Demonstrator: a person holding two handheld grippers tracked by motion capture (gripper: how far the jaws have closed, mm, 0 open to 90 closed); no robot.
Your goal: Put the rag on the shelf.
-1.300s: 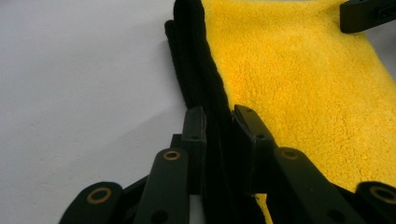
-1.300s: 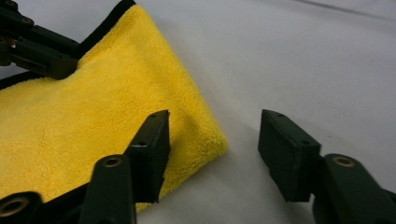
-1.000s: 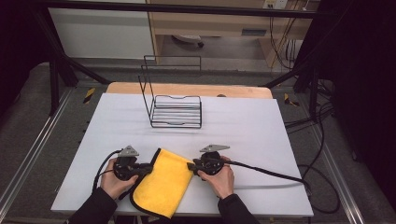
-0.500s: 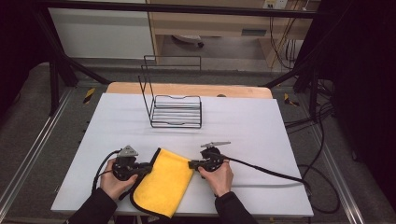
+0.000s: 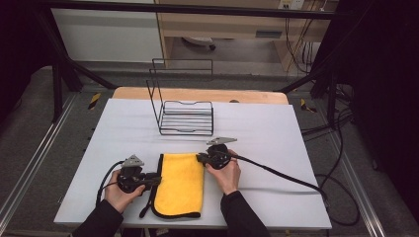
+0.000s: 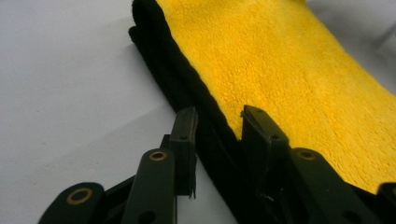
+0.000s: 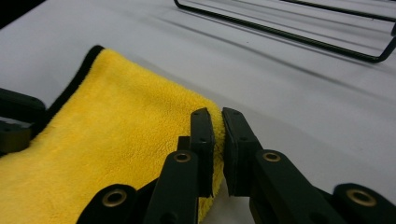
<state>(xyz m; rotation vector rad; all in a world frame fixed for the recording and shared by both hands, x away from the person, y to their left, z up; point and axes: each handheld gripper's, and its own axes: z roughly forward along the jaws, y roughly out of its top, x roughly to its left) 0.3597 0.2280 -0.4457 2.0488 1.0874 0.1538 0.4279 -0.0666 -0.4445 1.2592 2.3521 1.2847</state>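
We see a folded yellow plush cloth with a black hem [image 5: 179, 184] lying on the white table [image 5: 276, 133] near its front edge, before the black wire rack [image 5: 185, 116]. Our right gripper [image 7: 217, 133] pinches the cloth's far right corner (jaws clamped). Our left gripper [image 6: 217, 130] has just been opening, its jaws straddling the black hem.

A folded yellow cloth [image 5: 180, 183] with a black edge lies on the near part of the white table [image 5: 276, 138]. The left gripper [image 5: 149, 181] sits at the cloth's left edge and the right gripper [image 5: 199, 158] at its far right corner, each held in a hand. Farther off, a black wire rack [image 5: 187, 118] stands well apart from the cloth.
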